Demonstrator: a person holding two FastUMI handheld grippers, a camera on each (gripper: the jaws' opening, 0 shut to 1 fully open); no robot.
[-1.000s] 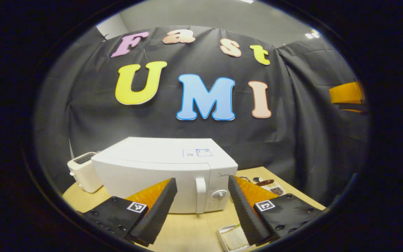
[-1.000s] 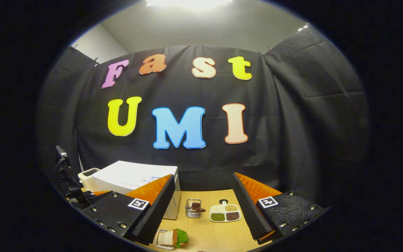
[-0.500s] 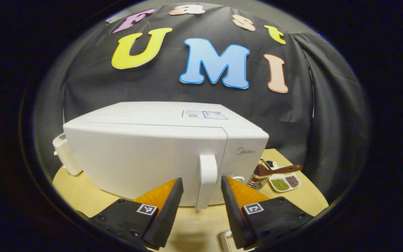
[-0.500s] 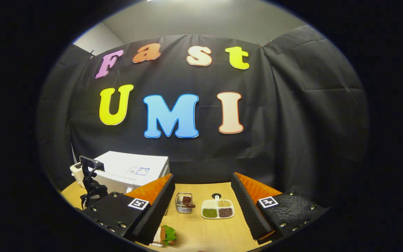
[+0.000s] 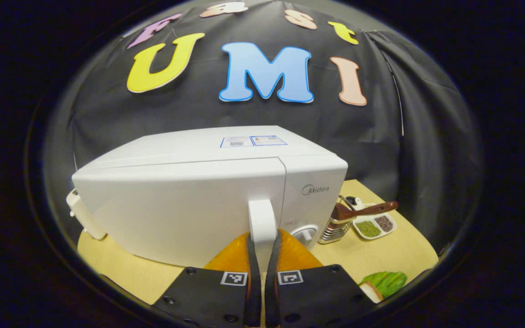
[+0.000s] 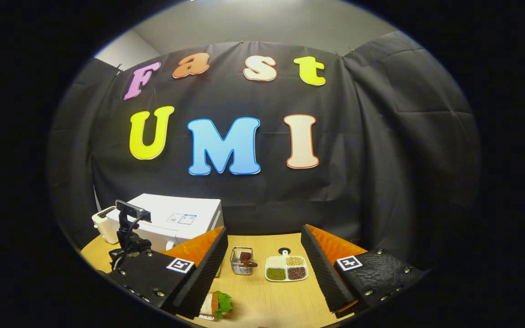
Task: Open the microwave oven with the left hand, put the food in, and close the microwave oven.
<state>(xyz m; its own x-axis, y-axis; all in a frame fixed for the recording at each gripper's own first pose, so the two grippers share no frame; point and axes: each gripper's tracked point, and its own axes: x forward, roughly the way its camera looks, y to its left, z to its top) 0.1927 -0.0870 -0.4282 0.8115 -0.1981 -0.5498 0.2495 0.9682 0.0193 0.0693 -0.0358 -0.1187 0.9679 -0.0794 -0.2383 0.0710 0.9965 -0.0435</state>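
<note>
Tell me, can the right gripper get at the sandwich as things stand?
Probably yes. The right gripper is open, and the sandwich lies on the table just below its left finger, with nothing between. The microwave door is closed, though; the left gripper is shut on its handle.

A: Both views evenly lit from overhead; the ceiling in the right gripper view is bright near its top edge. No hard glare.

B: The microwave [image 5: 189,200] reads bright white with a soft shadow beneath it on the table [image 5: 121,273]. Booth cloth stays dark, folds visible.

A: Strong fisheye bowing at the rims; edges dim. Centre sharp, no motion blur noted.
</note>
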